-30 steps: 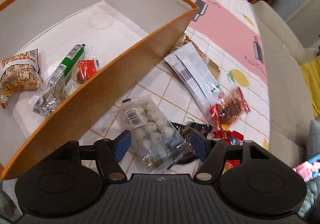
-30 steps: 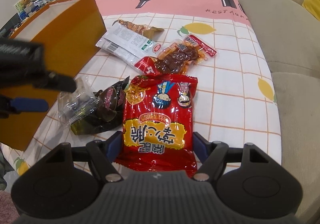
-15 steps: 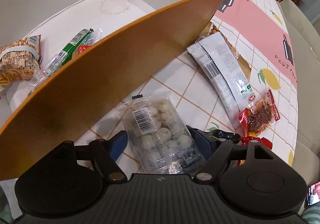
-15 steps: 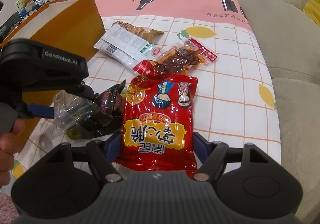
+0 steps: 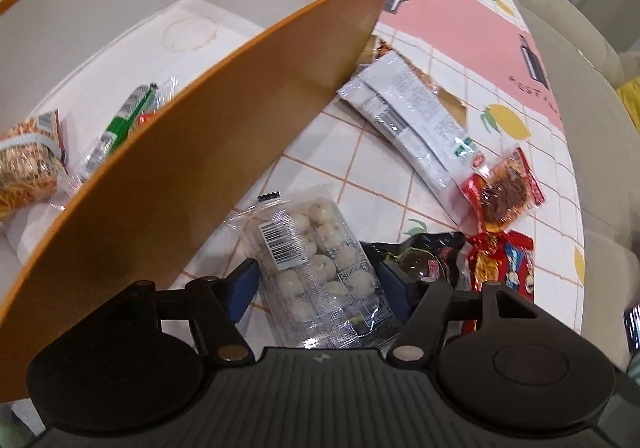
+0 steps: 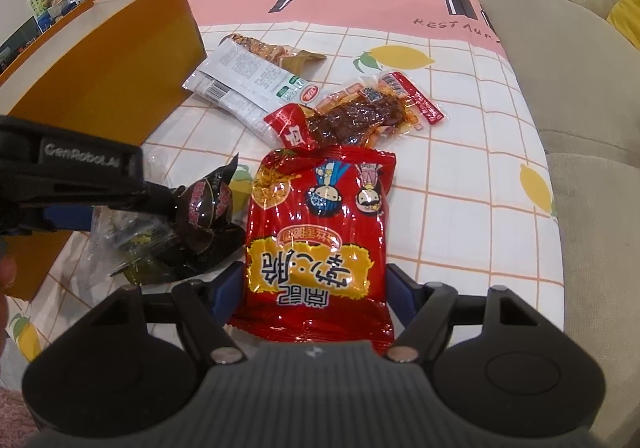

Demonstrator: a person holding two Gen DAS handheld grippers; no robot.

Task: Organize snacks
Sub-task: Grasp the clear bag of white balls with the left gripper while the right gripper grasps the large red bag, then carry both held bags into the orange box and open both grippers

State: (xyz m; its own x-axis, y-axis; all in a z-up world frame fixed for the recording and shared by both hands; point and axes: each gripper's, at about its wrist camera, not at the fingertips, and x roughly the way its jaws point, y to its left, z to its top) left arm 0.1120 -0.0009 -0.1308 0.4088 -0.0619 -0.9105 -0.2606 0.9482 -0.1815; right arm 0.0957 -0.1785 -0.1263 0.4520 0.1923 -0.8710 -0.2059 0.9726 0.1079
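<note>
My left gripper [image 5: 316,286] has its two fingers on either side of a clear bag of white balls [image 5: 316,248] that lies on the table beside the orange box [image 5: 224,136]; the fingers look closed onto the bag. My right gripper [image 6: 316,286] straddles the near end of a red snack bag [image 6: 320,240], fingers touching its edges. The box holds a noodle pack [image 5: 24,164], a green-labelled packet [image 5: 120,128] and a small red item. The left gripper also shows in the right wrist view [image 6: 80,184].
On the tablecloth lie a black wrapper [image 6: 204,216], white sachets [image 6: 248,88], a red meat-snack pack [image 6: 360,112] and a brown packet [image 6: 272,48]. A beige sofa [image 6: 560,88] runs along the table's right edge.
My left gripper has moved forward over the clear bag of balls, which now sits deeper between its fingers, and the fingers have narrowed. The right gripper and red bag have barely moved.
</note>
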